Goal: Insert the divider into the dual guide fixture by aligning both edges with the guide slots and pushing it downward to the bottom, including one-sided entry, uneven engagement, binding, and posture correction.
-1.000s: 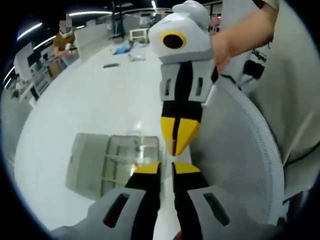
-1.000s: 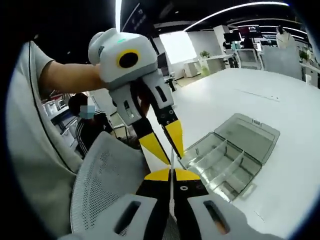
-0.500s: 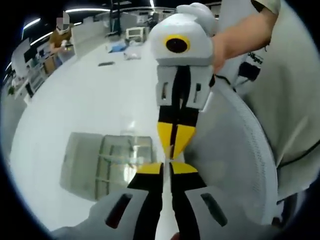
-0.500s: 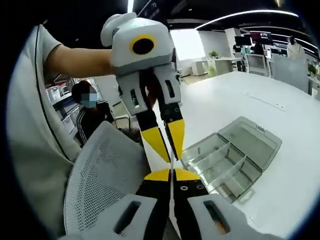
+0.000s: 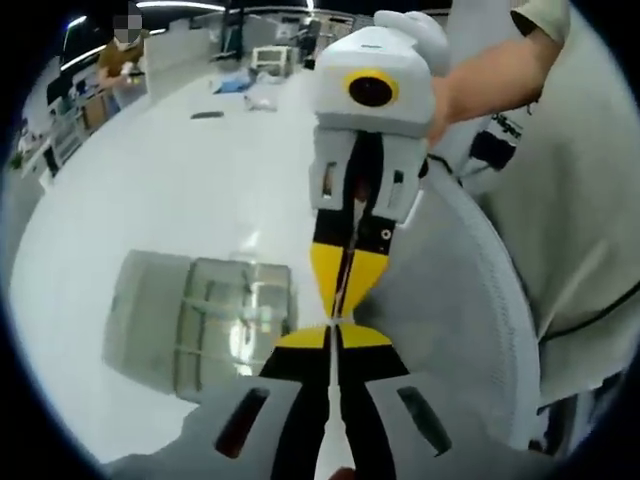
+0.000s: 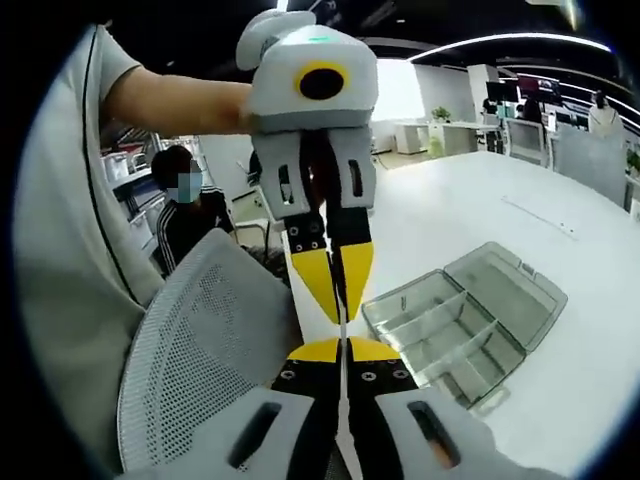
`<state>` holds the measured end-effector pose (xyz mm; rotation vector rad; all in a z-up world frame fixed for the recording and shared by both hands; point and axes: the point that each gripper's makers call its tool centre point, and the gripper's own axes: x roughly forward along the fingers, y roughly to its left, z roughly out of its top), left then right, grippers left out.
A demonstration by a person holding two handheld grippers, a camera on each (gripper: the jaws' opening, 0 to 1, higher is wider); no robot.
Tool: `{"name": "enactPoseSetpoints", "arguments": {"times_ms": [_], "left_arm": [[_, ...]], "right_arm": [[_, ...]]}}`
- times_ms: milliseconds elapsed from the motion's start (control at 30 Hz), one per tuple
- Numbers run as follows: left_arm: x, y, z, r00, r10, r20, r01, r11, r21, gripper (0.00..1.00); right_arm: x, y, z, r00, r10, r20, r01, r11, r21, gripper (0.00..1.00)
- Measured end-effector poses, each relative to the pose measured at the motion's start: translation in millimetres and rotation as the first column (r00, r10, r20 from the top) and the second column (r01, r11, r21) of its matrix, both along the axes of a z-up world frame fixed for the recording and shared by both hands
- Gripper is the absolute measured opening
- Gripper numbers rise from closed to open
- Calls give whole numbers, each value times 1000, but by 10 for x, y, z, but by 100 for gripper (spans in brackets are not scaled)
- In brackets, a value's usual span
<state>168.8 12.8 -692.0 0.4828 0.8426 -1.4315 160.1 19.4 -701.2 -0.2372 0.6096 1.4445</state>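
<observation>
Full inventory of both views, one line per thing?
Organizer box: 1, clear plastic, lid open, on the table; also.
Divider: 1, thin clear strip, edge-on between the two grippers' tips.
Table: 1, white.
Mesh chair back: 1, white, beside the grippers.
Seated person: 1, dark top, behind the chair.
Left gripper: yellow tips, shut on divider; also.
Right gripper: yellow tips, shut on divider; also.
Operator's arm: bare, light shirt.
</observation>
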Motion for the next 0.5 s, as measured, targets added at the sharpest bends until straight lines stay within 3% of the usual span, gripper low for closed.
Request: {"name": "enactPoseSetpoints", "arguments": {"times_ms": [500], "left_arm": [[-30,0,8,1000,-19,-16,19,1000,13,0]], "right_arm": [[3,-18,-10,1000,-4,-6,4,1000,8,0]]}}
